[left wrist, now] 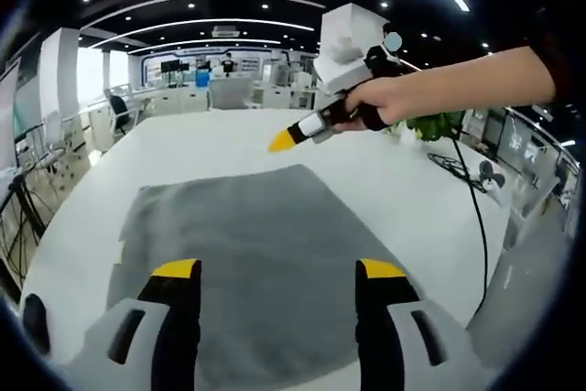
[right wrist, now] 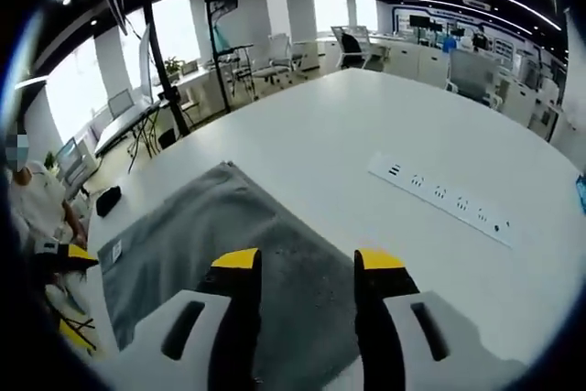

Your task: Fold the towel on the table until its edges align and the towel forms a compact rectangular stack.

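In the left gripper view the towel (left wrist: 243, 263) lies flat and unfolded on the white table (left wrist: 385, 176), a grey sheet filling the lower middle; its long axis runs from 6 toward 12 o'clock, the far edge nearest 12 and the near edge hidden under the left gripper (left wrist: 276, 274). That gripper hangs over the towel's near part with jaws spread wide, nothing between them. At 1 o'clock a hand (left wrist: 385, 103) holds the right gripper (left wrist: 280, 141) above the table beyond the towel's far edge, its yellow tip aimed toward 8 o'clock; the tip looks pressed together, holding nothing

In the right gripper view the towel (right wrist: 201, 235) runs from 5 toward 9 o'clock, one corner pointing to 11 o'clock, a small white label near its edge at 8. The right gripper (right wrist: 307, 263) is over that towel end, jaws apart and empty. A power strip (right wrist: 441, 199) lies on the table (right wrist: 366, 116) at 2 o'clock, well apart from the towel. A person sits at 9 o'clock
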### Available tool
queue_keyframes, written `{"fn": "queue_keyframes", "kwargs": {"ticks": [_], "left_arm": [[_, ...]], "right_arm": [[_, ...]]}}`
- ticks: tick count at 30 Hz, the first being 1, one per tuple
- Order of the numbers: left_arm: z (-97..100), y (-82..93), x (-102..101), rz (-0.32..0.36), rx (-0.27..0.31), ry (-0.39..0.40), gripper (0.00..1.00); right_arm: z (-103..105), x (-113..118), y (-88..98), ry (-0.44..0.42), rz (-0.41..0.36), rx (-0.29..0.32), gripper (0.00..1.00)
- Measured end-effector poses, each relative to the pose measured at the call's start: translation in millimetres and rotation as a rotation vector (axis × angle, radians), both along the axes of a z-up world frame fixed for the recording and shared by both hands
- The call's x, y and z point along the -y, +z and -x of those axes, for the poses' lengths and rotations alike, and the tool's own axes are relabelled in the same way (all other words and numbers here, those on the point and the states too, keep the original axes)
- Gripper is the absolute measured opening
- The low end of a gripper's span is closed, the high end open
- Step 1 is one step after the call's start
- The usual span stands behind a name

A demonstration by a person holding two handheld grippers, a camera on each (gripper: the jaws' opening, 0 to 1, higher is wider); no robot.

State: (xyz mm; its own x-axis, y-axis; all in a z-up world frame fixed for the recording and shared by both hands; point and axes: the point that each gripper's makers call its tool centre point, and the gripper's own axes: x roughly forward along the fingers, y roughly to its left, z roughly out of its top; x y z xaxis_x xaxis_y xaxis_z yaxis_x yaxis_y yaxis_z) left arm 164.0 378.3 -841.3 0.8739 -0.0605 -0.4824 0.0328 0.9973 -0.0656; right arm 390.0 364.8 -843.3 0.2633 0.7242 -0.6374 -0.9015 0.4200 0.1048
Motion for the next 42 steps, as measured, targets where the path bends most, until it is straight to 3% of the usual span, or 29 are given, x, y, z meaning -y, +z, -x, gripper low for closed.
{"fn": "queue_keyframes", "kwargs": {"ticks": [12, 19, 27, 29, 37, 40, 42], "left_arm": [[-2.4, -0.7, 48, -0.015, -0.040, -0.107, 0.70], [0.8, -3.9, 91, 0.017, -0.066, -0.204, 0.69], [2.9, -13.6, 122, 0.029, -0.094, -0.288, 0.67], [4.3, -17.2, 130, 0.063, -0.103, -0.316, 0.66], [12.7, -31.2, 151, 0.082, -0.150, -0.418, 0.49], [12.7, -30.5, 158, 0.093, -0.145, -0.443, 0.35], [11.1, -32.2, 162, 0.113, -0.144, -0.446, 0.31]], "right_arm": [[-8, 24, -13.4, -0.016, 0.024, -0.015, 0.38], [-8, 41, -25.4, -0.030, 0.047, -0.034, 0.38], [-8, 51, -36.1, -0.036, 0.070, -0.049, 0.36], [-7, 52, -39.4, -0.037, 0.074, -0.053, 0.36], [-4, 55, -53.2, -0.043, 0.088, -0.080, 0.32], [-8, 55, -54.4, -0.045, 0.088, -0.071, 0.30], [-12, 54, -54.1, -0.053, 0.077, -0.070, 0.27]]}}
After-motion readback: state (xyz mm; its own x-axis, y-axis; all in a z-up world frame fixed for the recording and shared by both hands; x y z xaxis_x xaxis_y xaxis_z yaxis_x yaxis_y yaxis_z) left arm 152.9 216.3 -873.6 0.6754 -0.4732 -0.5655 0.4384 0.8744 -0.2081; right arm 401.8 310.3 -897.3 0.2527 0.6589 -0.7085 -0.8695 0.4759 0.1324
